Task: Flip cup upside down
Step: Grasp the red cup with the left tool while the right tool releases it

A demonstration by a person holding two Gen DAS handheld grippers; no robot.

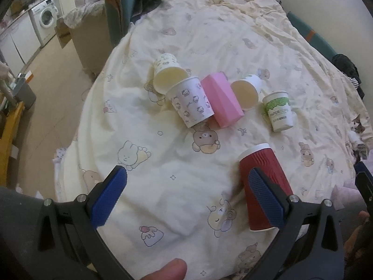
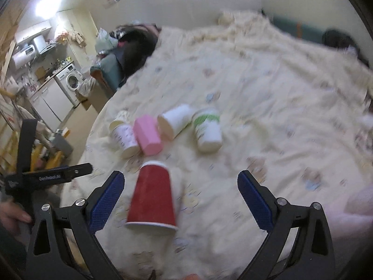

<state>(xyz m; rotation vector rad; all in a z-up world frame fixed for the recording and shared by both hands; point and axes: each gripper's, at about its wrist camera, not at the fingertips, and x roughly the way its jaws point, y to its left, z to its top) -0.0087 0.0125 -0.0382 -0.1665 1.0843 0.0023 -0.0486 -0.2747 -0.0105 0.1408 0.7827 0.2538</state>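
A red ribbed paper cup stands upside down on the cream bedspread, its wide rim on the cloth. In the left wrist view it sits just behind my right fingertip. My left gripper is open and empty, its span to the left of the cup. In the right wrist view, which is blurred, the red cup stands between the fingers, nearer the left one. My right gripper is open and holds nothing.
Behind the red cup lie a kitten-print cup, a cream cup, a pink box and a white cup on their sides. A green-print cup stands beside them. The bed's left edge drops to the floor.
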